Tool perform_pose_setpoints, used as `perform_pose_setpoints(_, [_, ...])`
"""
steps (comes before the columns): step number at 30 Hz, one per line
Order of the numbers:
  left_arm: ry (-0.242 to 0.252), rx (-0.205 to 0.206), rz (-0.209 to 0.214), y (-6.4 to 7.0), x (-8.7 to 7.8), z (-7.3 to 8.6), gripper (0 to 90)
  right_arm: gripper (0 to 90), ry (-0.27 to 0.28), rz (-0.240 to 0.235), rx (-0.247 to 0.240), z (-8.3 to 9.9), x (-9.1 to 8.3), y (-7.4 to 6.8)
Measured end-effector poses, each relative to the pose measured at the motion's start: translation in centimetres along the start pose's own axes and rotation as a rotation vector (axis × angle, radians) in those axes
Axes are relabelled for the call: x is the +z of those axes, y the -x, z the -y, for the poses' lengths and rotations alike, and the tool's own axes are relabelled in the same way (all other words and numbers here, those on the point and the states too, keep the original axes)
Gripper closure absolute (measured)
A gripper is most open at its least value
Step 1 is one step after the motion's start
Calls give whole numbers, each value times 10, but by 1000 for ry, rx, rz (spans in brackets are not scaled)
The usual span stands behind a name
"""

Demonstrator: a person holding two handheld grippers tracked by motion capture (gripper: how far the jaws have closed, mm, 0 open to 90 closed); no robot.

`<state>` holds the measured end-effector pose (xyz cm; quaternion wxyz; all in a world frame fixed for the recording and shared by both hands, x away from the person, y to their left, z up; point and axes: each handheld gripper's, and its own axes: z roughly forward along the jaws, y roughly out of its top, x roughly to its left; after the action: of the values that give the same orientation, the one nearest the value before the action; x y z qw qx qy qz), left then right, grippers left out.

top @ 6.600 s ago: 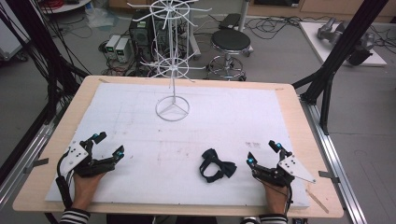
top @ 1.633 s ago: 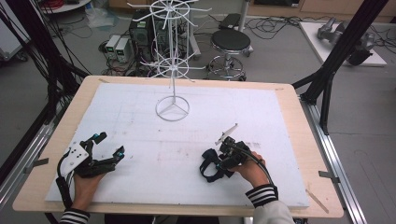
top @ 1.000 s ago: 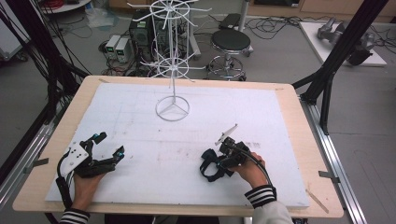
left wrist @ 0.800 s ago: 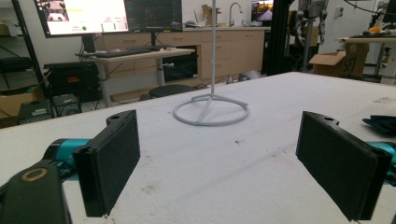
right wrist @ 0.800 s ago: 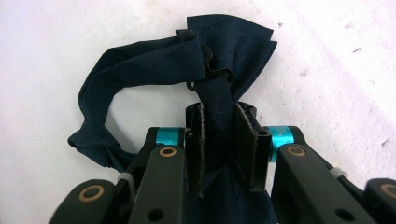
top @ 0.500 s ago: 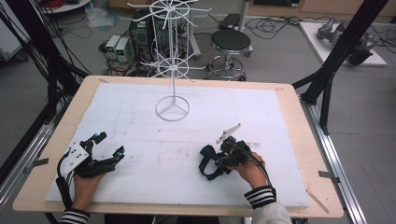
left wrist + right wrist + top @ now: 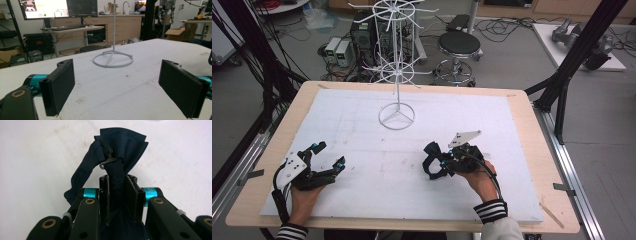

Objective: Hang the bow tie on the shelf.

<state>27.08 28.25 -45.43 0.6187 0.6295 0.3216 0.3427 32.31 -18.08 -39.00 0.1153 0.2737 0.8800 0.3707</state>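
A dark fabric bow tie (image 7: 117,152) was held pinched at its middle between the closed jaws of the right gripper (image 7: 117,195), just above the white table cover (image 7: 362,115). It was judged light, soft and floppy, best gripped at its bunched centre beside the small metal hook (image 7: 107,157). The left gripper (image 7: 120,85) was rested wide open and empty, well apart.
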Motion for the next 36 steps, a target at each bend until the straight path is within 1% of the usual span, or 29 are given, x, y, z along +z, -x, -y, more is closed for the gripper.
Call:
perform_pose_setpoints(2, [0,0,0,0,0,0,140,745,31,-6,0,-1,-2,0])
perform_pose_setpoints(5, [0,-2,1,0,0,0,140,745,49,12,-18,-1,-4,-1])
perform_pose_setpoints(7, [0,-4,1,-1,0,0,140,745,80,30,-30,-2,-6,-2])
perform_pose_setpoints(9, [1,-3,1,0,0,0,140,745,133,33,-16,-3,-9,-3])
perform_pose_setpoints(10, [0,-3,1,0,0,0,140,745,160,42,-16,-3,-10,-3])
perform_pose_setpoints(12, [1,-4,1,0,0,0,140,745,198,57,-18,-4,-12,-4])
perform_pose_setpoints(14, [1,-3,2,0,0,0,140,745,242,64,-15,-4,-14,-4])
perform_pose_setpoints(18, [1,-5,2,0,0,0,140,745,347,82,-9,-7,-18,-5])
perform_pose_setpoints(23, [-3,-10,2,-1,0,0,140,745,458,105,-4,-10,-26,-7])
perform_pose_setpoints(24, [-3,-10,2,-1,0,0,139,744,471,104,-3,-10,-27,-7])
perform_pose_setpoints(25, [-2,-9,2,-1,0,0,140,744,496,115,-9,-11,-29,-7])
perform_pose_setpoints(28, [-2,-8,1,-1,0,0,140,744,567,123,-1,-14,-33,-10])
perform_pose_setpoints(29, [-3,-9,1,-1,0,0,140,744,580,126,-3,-15,-33,-10])
perform_pose_setpoints(30, [-3,-11,1,-1,1,0,140,744,580,126,-3,-15,-33,-10])
perform_pose_setpoints(31, [-3,-10,2,-1,1,0,140,744,595,124,-3,-16,-34,-10])
perform_pose_setpoints(32, [-5,-10,2,-1,0,0,140,744,611,133,-3,-18,-35,-11])
perform_pose_setpoints(34, [-6,-11,3,-1,1,0,140,744,624,144,-5,-20,-35,-10])
perform_pose_setpoints(36, [-7,-11,3,-1,1,0,140,744,633,143,-4,-21,-36,-10])
